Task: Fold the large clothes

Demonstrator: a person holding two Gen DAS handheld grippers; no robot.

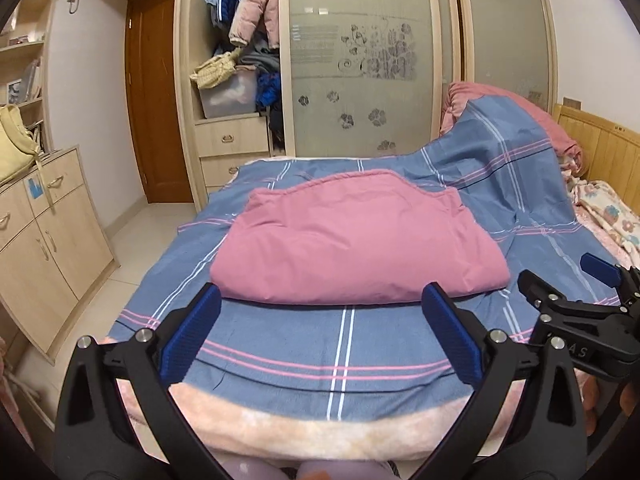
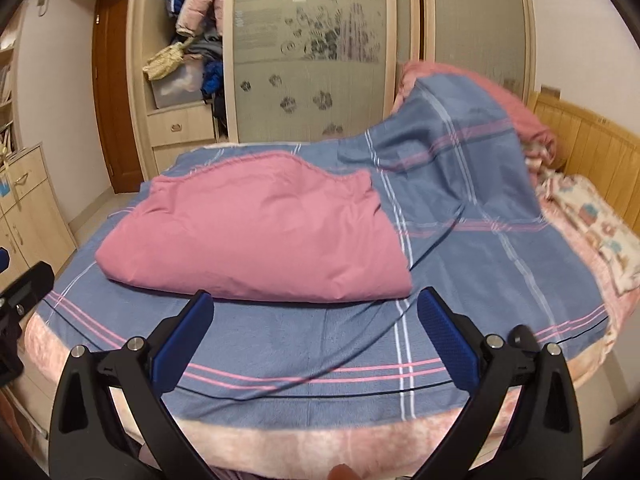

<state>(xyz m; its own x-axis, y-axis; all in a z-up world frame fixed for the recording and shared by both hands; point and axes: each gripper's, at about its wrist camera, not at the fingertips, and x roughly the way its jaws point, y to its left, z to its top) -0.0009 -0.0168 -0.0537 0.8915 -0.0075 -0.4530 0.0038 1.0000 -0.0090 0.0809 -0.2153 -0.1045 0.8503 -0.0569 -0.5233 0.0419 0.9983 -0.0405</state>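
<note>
Hovering wide open and empty, left gripper (image 1: 320, 312) and right gripper (image 2: 316, 320) face the folded pink fabric bundle (image 1: 356, 240); grabbing only its top layer could undo the fold.

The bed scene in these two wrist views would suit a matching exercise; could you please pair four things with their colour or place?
1 folded garment
2 plaid sheet
3 puffy jacket
4 left gripper

A hanging in the wardrobe
B pink, lying on the bed
C open, holding nothing
D blue with pink and white stripes

Pairs: 1-B, 2-D, 3-A, 4-C
</note>
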